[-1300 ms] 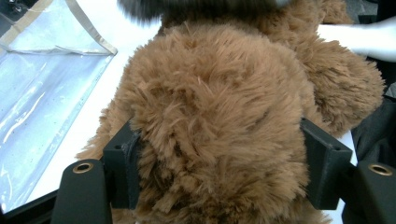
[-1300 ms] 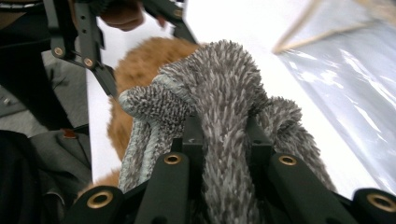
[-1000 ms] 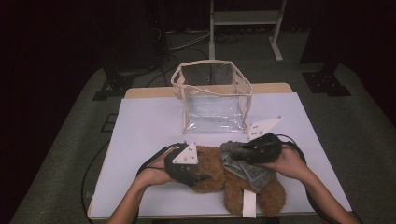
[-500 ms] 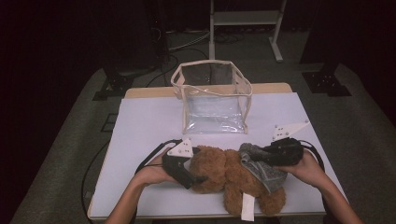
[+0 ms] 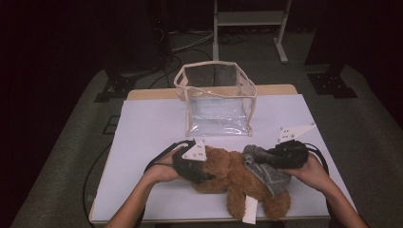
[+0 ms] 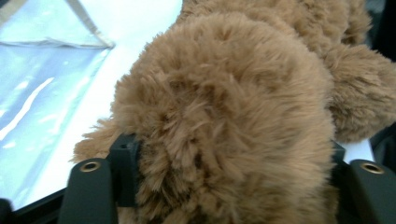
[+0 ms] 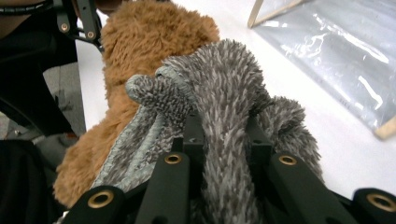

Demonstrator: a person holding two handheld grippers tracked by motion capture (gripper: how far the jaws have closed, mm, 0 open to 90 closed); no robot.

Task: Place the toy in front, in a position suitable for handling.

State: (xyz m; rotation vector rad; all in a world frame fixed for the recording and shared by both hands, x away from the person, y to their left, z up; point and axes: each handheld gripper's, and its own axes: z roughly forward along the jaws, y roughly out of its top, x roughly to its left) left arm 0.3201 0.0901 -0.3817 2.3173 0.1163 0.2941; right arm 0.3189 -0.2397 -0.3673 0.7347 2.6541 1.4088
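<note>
The white-covered table [image 5: 142,142] carries, at centre frame in the high view, an open-topped clear plastic bag with beige trim [image 5: 216,97]. Just below it, in the lower middle, a brown plush teddy bear [image 5: 228,175] wearing a grey knitted garment [image 5: 266,173] is laid with its long axis running left to right. The bear is flanked by both tools. The left gripper [image 5: 192,166] has just been closing, and brown fur is pressed between its jaws [image 6: 224,140]. The right gripper [image 5: 280,156] is pinched tight on a fold of the grey garment [image 7: 224,121]. Bare table is left along the near edge; the bag mouth lies straight up-frame.
</note>
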